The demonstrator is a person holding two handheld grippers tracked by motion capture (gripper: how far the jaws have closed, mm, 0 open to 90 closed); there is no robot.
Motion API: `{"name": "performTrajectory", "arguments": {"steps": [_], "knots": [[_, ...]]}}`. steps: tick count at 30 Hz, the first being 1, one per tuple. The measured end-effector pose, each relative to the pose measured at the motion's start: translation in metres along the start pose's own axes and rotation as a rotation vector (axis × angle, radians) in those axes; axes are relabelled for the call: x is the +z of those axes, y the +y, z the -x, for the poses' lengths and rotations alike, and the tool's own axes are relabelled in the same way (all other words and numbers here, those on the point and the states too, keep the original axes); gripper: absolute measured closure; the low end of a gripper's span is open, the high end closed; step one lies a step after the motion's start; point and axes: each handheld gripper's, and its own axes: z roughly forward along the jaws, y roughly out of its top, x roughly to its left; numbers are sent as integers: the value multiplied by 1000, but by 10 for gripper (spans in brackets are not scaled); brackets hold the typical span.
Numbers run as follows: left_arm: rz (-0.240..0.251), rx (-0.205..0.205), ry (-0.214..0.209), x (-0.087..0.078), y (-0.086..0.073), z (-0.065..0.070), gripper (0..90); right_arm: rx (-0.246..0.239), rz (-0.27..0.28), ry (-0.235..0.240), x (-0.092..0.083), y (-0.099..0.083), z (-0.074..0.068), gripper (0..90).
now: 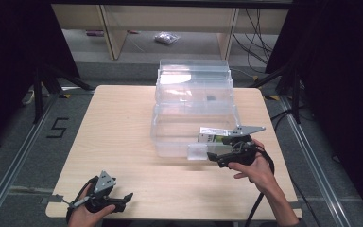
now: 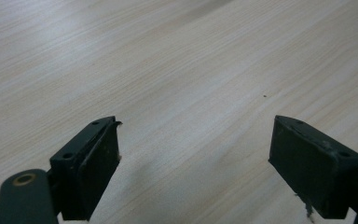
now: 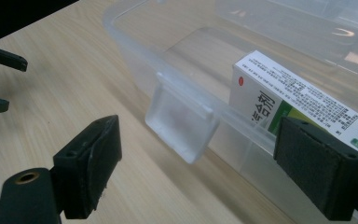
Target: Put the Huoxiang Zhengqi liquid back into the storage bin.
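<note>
One carton (image 1: 214, 135) lies inside clear bin (image 1: 170, 146).

A: Where's the bin (image 1: 194, 111)?
B: On the table (image 1: 123, 127), toward twelve o'clock, clear plastic, lid open behind it.
A: And the box (image 1: 212, 135)?
B: White and green, inside the bin at its four o'clock corner.
A: The right gripper (image 1: 211, 157)?
B: At the table's four o'clock, just beside the bin's near wall by the latch (image 1: 197, 152), pointing to nine o'clock; I can't tell how its jaws stand.
A: The left gripper (image 1: 127, 196)?
B: At seven o'clock near the table's edge, well apart from the bin, jaws pointing to three o'clock.
</note>
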Motion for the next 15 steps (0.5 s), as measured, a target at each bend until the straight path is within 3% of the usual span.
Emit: {"name": "performTrajectory", "arguments": {"steps": [3,4,10,11,12,13,14,15], "knots": [[14,-14,0,1,0,1,153,-21,11,-8,0,-2,0,159],[8,-8,1,1,0,1,152,-48,25,-16,1,-3,1,160],[11,-12,1,1,0,1,153,-12,9,1,1,-11,-3,160],[13,-14,1,1,0,1,153,-39,25,-5,2,-12,-1,160],[12,-14,0,1,0,1,153,-5,14,-8,1,-13,-3,160],[-1,0,9,1,0,0,153,-40,26,-9,2,-14,0,160],[2,-2,7,1,0,1,152,-19,18,-12,1,-16,-2,160],[6,-3,8,0,0,1,153,-38,27,-23,1,-17,-1,160]]}}
